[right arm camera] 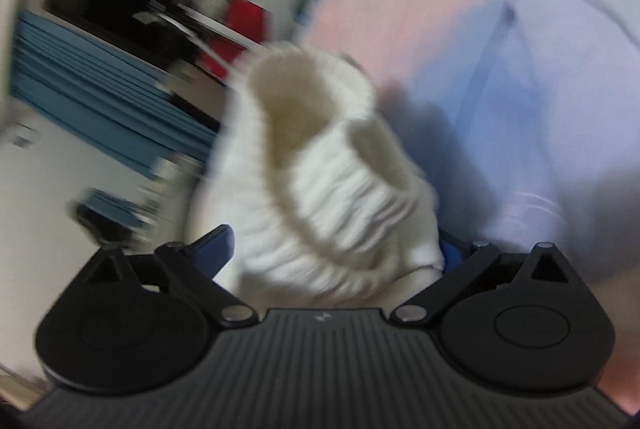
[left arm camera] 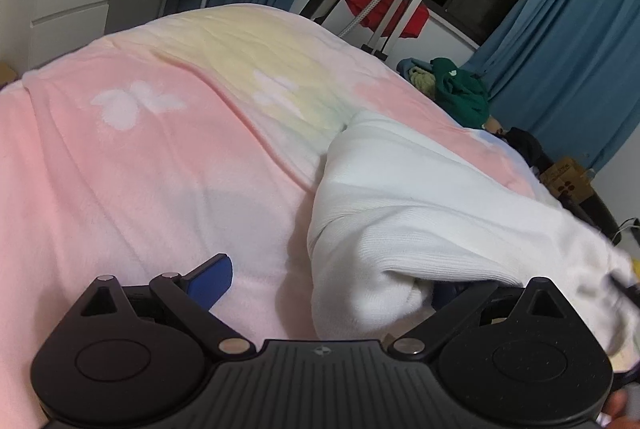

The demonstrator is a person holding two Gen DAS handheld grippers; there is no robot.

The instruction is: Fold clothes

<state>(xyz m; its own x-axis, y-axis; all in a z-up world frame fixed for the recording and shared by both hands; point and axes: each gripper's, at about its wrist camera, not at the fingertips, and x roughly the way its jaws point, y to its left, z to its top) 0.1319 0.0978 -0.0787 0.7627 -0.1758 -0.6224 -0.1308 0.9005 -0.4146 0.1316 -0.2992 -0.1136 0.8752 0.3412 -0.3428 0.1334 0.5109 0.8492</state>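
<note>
Two grippers work one white knit garment [left arm camera: 400, 213] on the pink blanket [left arm camera: 140, 157], mid-fold.

Judging by the blur, the right gripper [right arm camera: 332, 253] is on the move, its fingers wide apart with the garment's bunched ribbed cuff between them; whether they pinch it I cannot tell. The left gripper [left arm camera: 328, 281] sits low at the near edge, jaws spread, right finger hidden under cloth. Next likely calls for laying the sleeve flat across the body.
</note>
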